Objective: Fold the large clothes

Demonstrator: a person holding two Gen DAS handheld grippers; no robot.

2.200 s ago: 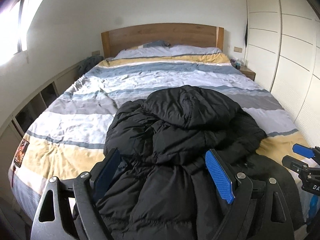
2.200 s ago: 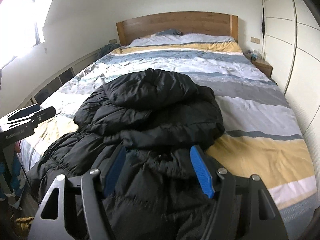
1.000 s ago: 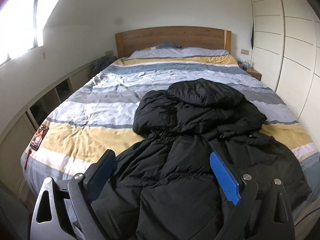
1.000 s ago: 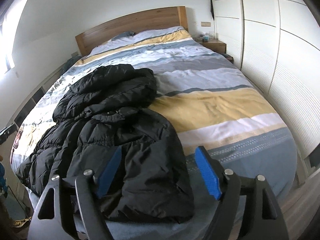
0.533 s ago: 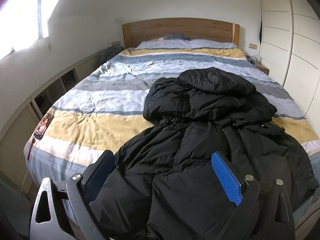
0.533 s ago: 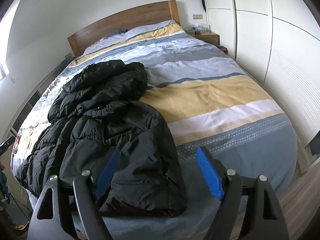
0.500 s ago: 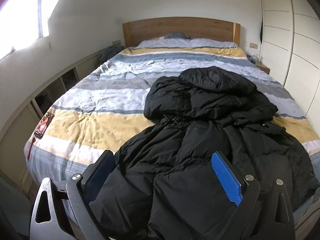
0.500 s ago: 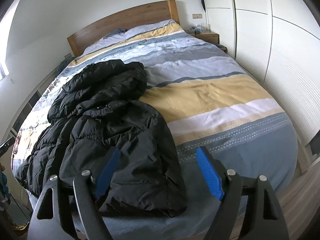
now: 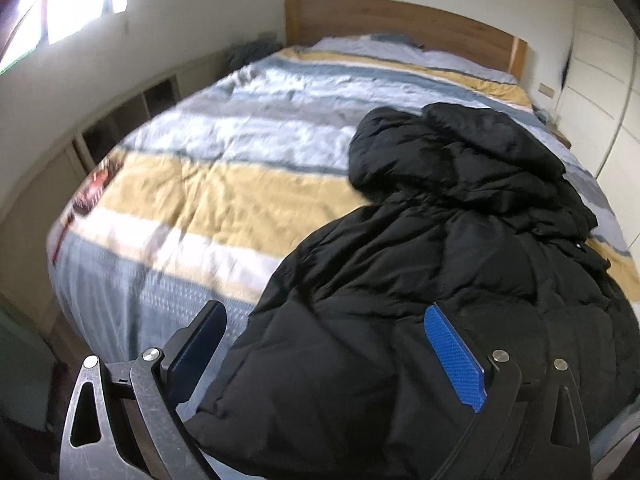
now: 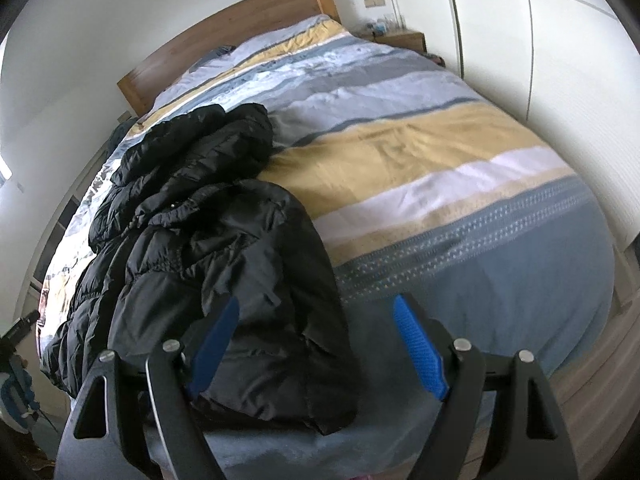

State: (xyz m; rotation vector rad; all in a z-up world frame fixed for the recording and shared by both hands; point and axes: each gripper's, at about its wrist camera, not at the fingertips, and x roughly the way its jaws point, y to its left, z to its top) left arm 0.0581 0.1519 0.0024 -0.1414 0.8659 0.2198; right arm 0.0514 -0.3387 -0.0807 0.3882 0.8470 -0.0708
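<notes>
1. Black, quilted and puffy, a large hooded padded coat (image 9: 460,248) lies crumpled on a bed with a striped duvet (image 9: 224,184) in yellow, white, grey and blue bands; its hood end points toward the wooden headboard (image 9: 400,20) and its hem hangs at the bed's foot edge.
2. From the left wrist view, the left gripper (image 9: 320,360) stands released over the coat's hem corner at the foot of the bed, its blue-padded fingers (image 9: 454,354) wide apart; the one nearer the bed's left edge sits over bare duvet, the other over black fabric. Whether either pad touches the cloth cannot be told.
3. From the right wrist view, the right gripper (image 10: 320,354) is likewise spread wide at the coat's (image 10: 216,248) other hem corner, one blue pad (image 10: 418,350) over the blue band of the duvet (image 10: 460,184), the other over the coat, nothing pinched between them.
4. White wardrobe doors (image 10: 540,40) run along the bed's far side, beyond a small wooden nightstand (image 10: 400,38) beside the headboard (image 10: 224,36).
</notes>
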